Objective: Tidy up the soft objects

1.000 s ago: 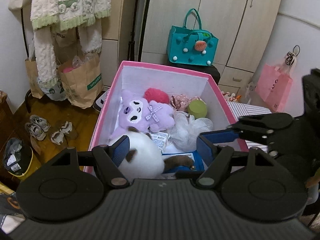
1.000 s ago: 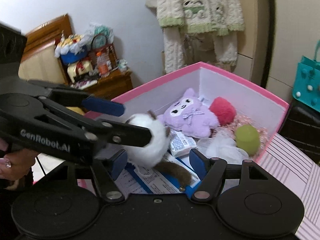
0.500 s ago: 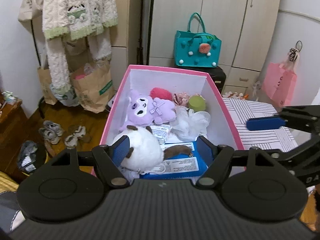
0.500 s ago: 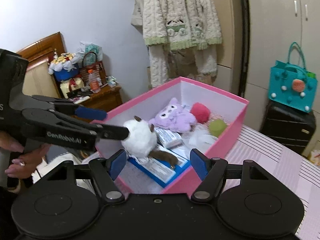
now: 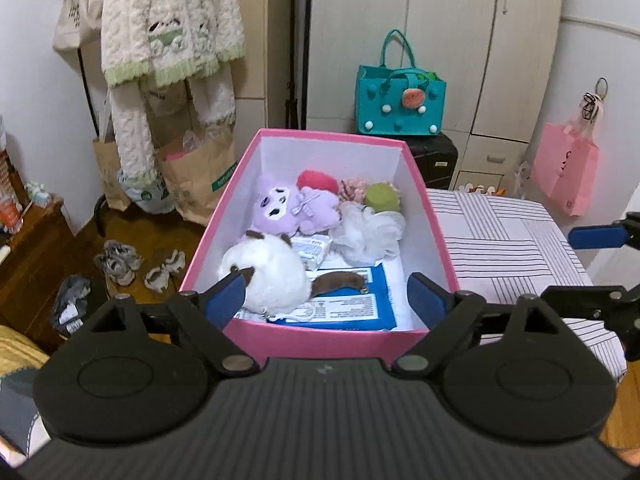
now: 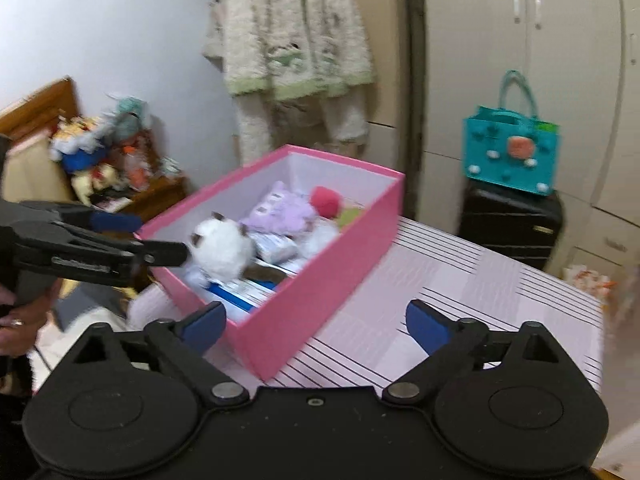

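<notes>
Black plastic fills the near edge of both wrist views, and each gripper shows its blue pads spread wide with nothing between them. The left gripper (image 5: 326,300) hangs just above the near end of the pink box (image 5: 320,342), released; its left pad overlaps the white plush cat (image 5: 268,276) in the picture, though the cat looks to be lying inside the box rather than held. The right gripper (image 6: 316,324) is also released and sits off to the side over the striped tablecloth (image 6: 460,280), apart from the box; this view is blurred.

The soft things lie together inside the box, which seems to be the point of the sorting. The cat rests at the near left on a blue packet (image 5: 360,304), its brown tail across the label. Beyond it come a small tissue pack (image 5: 314,250), a white mesh sponge (image 5: 370,232), a purple plush (image 5: 292,208), and against the far wall a red pompom (image 5: 318,180), a pink frilly item (image 5: 354,188) and a green round piece (image 5: 382,196). I judge the task close to done, since no loose soft item shows on the cloth.

Farther off stand a teal felt bag (image 5: 400,102) on a black suitcase (image 5: 434,156), a pink bag (image 5: 564,172), paper bags (image 5: 196,176), shoes (image 5: 120,266) and a hanging cream knit (image 5: 168,28). Nothing blocks either gripper's way over the box.
</notes>
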Tool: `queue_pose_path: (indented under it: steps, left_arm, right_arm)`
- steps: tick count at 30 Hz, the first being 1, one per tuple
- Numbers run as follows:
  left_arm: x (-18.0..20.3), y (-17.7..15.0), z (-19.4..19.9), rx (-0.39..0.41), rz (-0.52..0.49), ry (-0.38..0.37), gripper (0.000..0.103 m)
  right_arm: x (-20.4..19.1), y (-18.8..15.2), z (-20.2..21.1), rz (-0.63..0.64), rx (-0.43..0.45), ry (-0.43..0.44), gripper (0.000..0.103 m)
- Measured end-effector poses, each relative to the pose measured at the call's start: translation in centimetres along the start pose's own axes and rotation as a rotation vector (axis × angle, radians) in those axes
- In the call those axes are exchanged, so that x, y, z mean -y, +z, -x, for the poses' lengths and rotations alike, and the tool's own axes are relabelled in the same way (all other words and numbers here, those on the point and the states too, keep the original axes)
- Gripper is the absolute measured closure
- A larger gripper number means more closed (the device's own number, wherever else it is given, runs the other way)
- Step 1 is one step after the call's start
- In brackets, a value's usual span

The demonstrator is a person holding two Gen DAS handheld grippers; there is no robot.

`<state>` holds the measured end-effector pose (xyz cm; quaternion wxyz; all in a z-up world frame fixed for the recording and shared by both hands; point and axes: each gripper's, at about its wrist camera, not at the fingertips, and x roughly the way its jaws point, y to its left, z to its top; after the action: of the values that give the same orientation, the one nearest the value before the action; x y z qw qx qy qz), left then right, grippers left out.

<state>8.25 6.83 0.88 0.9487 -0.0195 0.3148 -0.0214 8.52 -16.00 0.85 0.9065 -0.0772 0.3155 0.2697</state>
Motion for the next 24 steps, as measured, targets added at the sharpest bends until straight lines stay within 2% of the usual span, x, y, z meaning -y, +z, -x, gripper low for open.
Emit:
queue_pose_path:
  steps: [4,8,13,17,21,24]
  left_arm:
    - [1.5,-0.2,0.3,0.001,-0.04,-0.009,0.011]
    - [2.5,-0.5,0.6,0.008,-0.054,-0.018,0.002]
    - [3.7,-0.6,0.4,-0.001,-0.08,0.009,0.0]
    - [4.1,-0.7,0.2,-0.028,-0.073,-0.009,0.0]
    - [4.9,-1.0,0.6,-0.033,-0.105,0.023,0.0]
    - [5.4,-1.1,0.7,-0.051,-0.151,0.055,0.0]
  right_arm:
    - [0.5,-0.5,1.1,-0.017,-0.015,-0.012,0.004]
    - [1.3,-1.7,2.7,-0.09,0.046,-0.025,0.004]
    - [0.9,-2.7,3.2,-0.027,0.064,-0.181,0.004]
    - [1.7,-2.9,3.0,-0.063,0.038,-0.168,0.004]
    - [2.7,-3.4,2.0,-0.095,-0.006,-0.228,0.004]
    - [3.2,-3.9,2.5,-0.156,-0.014,-0.176,0.004]
